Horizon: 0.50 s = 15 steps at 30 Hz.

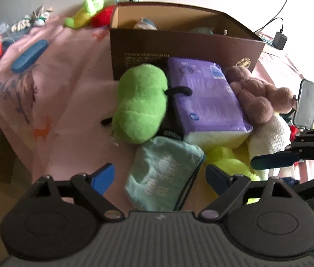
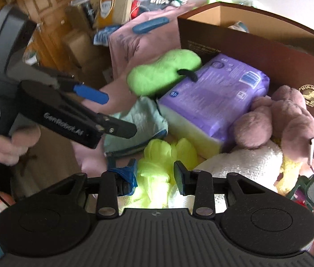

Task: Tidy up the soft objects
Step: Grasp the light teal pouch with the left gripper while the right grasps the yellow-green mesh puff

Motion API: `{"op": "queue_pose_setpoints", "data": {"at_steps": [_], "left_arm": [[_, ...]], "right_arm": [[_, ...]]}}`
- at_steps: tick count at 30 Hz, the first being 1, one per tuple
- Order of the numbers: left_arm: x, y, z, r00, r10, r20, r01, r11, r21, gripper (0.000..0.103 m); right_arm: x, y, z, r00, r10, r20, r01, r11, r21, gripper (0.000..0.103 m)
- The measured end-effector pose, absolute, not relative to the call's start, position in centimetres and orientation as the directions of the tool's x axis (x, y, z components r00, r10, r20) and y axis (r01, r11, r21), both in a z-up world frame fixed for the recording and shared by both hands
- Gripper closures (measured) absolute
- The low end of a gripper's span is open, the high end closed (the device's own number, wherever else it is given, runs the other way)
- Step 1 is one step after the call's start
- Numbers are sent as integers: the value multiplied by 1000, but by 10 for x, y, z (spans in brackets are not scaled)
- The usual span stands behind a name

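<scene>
As both hover over the pile:
L gripper (image 1: 158, 174): jaws wide, empty, above teal pouch (image 1: 163, 178), frame centre.
R gripper (image 2: 155, 173): narrow gap, yellow plush (image 2: 157, 166) between, grip unclear.

Soft daylight, blown-out white wall, motion blur, fisheye-bent edges.

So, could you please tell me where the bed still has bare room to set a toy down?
The pink sheet lies bare left of the green plush, up to the blue case. Right of it things crowd together: purple pack, mauve bear, teal pouch, yellow plush, all before the brown box.
</scene>
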<state>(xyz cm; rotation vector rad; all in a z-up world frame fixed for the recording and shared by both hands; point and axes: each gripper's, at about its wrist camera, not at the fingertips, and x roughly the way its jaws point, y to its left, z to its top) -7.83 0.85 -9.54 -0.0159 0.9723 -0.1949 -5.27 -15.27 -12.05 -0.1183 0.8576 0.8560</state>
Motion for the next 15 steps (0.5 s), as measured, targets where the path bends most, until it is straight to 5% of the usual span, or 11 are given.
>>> {"op": "queue_pose_setpoints", "data": {"at_steps": [15], "left_arm": [[-56, 15, -136, 470, -183, -864, 158, 980, -121, 13]], "right_arm": [[-44, -135, -126, 360, 556, -749, -679, 707, 198, 73]]}}
